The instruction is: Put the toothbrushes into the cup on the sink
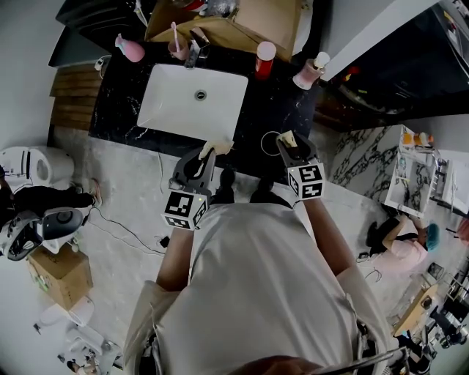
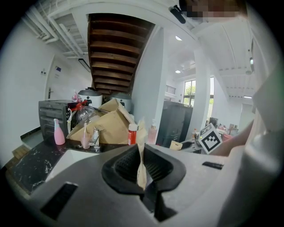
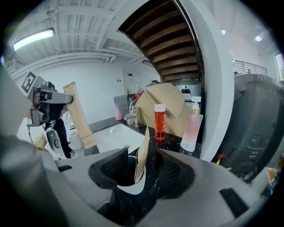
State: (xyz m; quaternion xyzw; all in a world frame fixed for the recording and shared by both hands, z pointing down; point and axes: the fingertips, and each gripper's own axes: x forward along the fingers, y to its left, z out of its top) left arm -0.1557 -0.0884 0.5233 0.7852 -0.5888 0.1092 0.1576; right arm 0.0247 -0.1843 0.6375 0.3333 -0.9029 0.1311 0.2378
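My left gripper [image 1: 207, 152] is shut on a tan paper-wrapped toothbrush [image 1: 217, 146] above the front rim of the white basin [image 1: 183, 106]; in the left gripper view the wrapper [image 2: 141, 155] stands upright, pinched between the pads. My right gripper [image 1: 289, 142] hangs over a white cup [image 1: 264, 139] on the black counter. In the right gripper view its jaws stand wide apart. A second wrapped toothbrush [image 3: 142, 157] leans in the cup [image 3: 129, 188] between them, with neither pad pressing on it.
At the back of the counter stand a pink bottle [image 1: 130, 50], a pink cup with a brush [image 1: 176, 48], the faucet [image 1: 193, 53], a red bottle [image 1: 264, 58] and a pump bottle [image 1: 311, 72]. A cardboard box [image 1: 245, 18] lies behind them.
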